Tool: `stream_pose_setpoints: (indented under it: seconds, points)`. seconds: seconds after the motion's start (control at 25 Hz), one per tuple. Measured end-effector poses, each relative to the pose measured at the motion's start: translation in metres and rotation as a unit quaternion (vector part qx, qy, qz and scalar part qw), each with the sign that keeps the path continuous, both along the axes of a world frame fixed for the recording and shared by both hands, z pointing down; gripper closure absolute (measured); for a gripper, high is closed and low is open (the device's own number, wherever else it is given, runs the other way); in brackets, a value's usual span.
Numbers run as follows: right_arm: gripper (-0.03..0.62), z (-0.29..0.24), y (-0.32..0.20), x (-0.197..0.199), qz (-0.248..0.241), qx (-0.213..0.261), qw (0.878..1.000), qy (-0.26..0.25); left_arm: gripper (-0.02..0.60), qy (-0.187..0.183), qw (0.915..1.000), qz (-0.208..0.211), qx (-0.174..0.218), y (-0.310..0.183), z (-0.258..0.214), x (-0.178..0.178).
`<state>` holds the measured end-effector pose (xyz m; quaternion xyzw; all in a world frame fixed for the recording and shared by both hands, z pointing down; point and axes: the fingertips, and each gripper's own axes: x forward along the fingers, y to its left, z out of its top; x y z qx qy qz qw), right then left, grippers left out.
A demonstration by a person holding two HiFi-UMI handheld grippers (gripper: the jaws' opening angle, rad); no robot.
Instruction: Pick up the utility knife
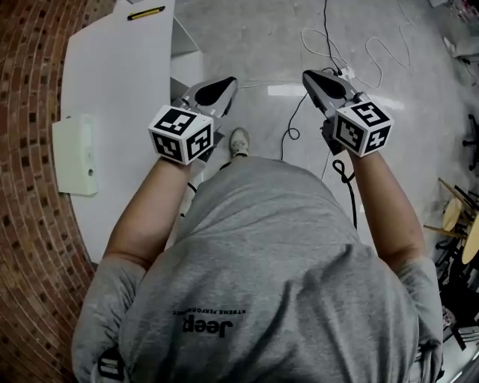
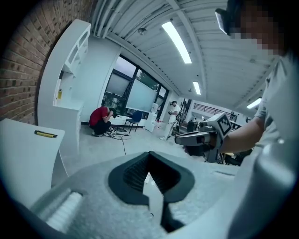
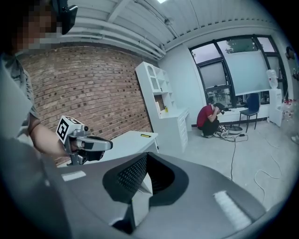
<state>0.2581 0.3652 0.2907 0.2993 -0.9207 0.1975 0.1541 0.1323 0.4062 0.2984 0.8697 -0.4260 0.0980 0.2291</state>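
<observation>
The utility knife (image 1: pixel 146 13), yellow and black, lies at the far end of the white table (image 1: pixel 112 82). It also shows small in the left gripper view as the knife (image 2: pixel 46 134) and in the right gripper view as the knife (image 3: pixel 145 136). My left gripper (image 1: pixel 229 82) hangs over the floor just right of the table's edge, well short of the knife, jaws shut and empty. My right gripper (image 1: pixel 307 75) is level with it farther right over the floor, jaws together with nothing in them. Each gripper sees the other: right gripper (image 2: pixel 196 138), left gripper (image 3: pixel 86 142).
A white box-like unit (image 1: pixel 75 153) sits on the table's near left part. A brick wall (image 1: pixel 30 224) runs along the left. Cables (image 1: pixel 329 45) trail over the grey floor. A tall white shelf cabinet (image 3: pixel 163 102) stands beyond the table; a person in red (image 3: pixel 209 119) crouches far off.
</observation>
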Motion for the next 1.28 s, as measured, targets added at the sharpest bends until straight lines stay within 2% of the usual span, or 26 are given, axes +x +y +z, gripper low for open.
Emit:
stream_pose_setpoints:
  seconds: [0.2, 0.4, 0.6, 0.8, 1.08, 1.28]
  points:
    - [0.585, 0.01, -0.047, -0.068, 0.002, -0.007, 1.0, 0.018, 0.583, 0.005, 0.9992, 0.04, -0.007, -0.054, 0.002, -0.037]
    - [0.585, 0.018, -0.078, -0.099, -0.001, -0.022, 0.999, 0.032, 0.583, 0.022, 0.9985, 0.047, -0.018, -0.085, 0.01, -0.064]
    - [0.585, 0.023, -0.108, -0.11, -0.001, -0.028, 0.999, 0.038, 0.583, 0.031, 0.9986, 0.033, -0.029, -0.107, 0.015, -0.086]
    - [0.585, 0.025, -0.151, -0.112, -0.005, -0.032, 0.999, 0.032, 0.583, 0.032, 0.9988, 0.019, -0.033, -0.136, 0.016, -0.094]
    - [0.585, 0.032, -0.229, -0.118, -0.041, -0.027, 0.999, 0.012, 0.583, 0.025, 0.999, -0.019, -0.031, -0.201, 0.025, -0.098]
    - [0.585, 0.046, -0.306, -0.109, -0.078, -0.04, 0.996, 0.008, 0.583, 0.018, 0.9972, -0.063, -0.036, -0.274, 0.033, -0.094]
